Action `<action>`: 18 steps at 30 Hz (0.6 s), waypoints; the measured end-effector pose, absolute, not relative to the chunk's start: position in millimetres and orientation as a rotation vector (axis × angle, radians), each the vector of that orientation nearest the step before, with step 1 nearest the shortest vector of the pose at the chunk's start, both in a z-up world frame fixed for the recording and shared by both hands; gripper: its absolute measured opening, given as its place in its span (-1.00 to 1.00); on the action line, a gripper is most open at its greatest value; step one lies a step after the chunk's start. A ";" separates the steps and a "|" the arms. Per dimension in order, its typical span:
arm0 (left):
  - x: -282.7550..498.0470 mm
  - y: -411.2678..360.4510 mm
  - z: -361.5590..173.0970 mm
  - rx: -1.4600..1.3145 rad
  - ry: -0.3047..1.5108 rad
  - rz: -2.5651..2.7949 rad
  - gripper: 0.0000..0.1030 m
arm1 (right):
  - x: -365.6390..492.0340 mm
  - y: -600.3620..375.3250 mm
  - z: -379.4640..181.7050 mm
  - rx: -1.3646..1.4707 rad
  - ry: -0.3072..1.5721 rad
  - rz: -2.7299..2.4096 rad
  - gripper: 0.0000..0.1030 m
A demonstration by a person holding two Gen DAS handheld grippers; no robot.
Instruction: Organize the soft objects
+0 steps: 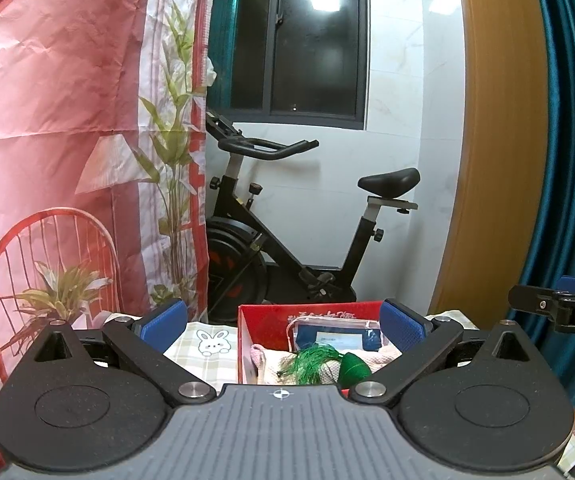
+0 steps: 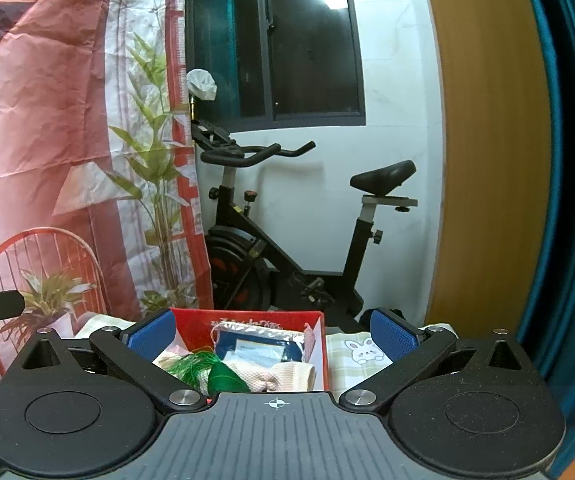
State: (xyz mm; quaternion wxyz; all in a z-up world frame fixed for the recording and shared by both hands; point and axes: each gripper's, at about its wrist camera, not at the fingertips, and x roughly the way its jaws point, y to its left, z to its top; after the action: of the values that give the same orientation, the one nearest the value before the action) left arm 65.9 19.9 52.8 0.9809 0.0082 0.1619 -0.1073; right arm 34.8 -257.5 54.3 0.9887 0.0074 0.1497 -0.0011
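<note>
A red box [image 1: 265, 318] [image 2: 195, 326] stands on a checked tablecloth with a rabbit print [image 1: 207, 348] [image 2: 361, 354]. Inside lie a green tasselled soft object [image 1: 321, 364] [image 2: 211, 372], a pale pink knitted cloth [image 1: 275, 364] [image 2: 283, 376] and a clear pouch holding a blue item [image 1: 335, 336] [image 2: 255, 346]. My left gripper [image 1: 283, 322] is open and empty, held above the near side of the box. My right gripper [image 2: 273, 330] is open and empty, also above the box. The right gripper's finger shows at the left wrist view's right edge [image 1: 559, 308].
A black exercise bike [image 1: 287, 232] [image 2: 283, 232] stands behind the table under a dark window. A red printed backdrop [image 1: 55, 140] [image 2: 47, 120] hangs at the left. A wooden panel [image 1: 499, 140] and teal curtain [image 1: 571, 140] are at the right.
</note>
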 end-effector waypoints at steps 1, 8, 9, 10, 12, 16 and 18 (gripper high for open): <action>66.0 20.1 52.8 0.014 0.327 -0.216 1.00 | 35.3 -258.3 54.5 0.014 0.301 -0.001 0.99; 66.4 22.2 52.4 0.001 0.330 -0.218 1.00 | 35.0 -259.3 54.4 0.015 0.301 -0.001 0.99; 66.6 22.4 52.4 0.000 0.332 -0.218 1.00 | 35.0 -259.1 54.4 0.015 0.301 0.000 0.99; 66.9 22.6 52.3 -0.001 0.333 -0.218 1.00 | 35.3 -259.2 54.4 0.015 0.302 -0.001 0.99; 66.9 22.0 51.9 -0.001 0.335 -0.217 1.00 | 35.3 -259.1 54.4 0.014 0.301 -0.001 0.99; 66.8 22.2 51.8 -0.003 0.335 -0.216 1.00 | 35.1 -258.8 54.5 0.014 0.300 -0.002 0.99; 66.3 22.9 51.8 -0.005 0.335 -0.215 1.00 | 35.7 -259.3 54.7 0.015 0.301 -0.001 0.99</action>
State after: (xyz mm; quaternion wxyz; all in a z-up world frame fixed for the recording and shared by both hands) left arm 66.3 22.9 51.8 0.9802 -0.0024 0.1664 -0.1070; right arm 35.7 -259.3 54.7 0.9887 0.0072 0.1499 -0.0003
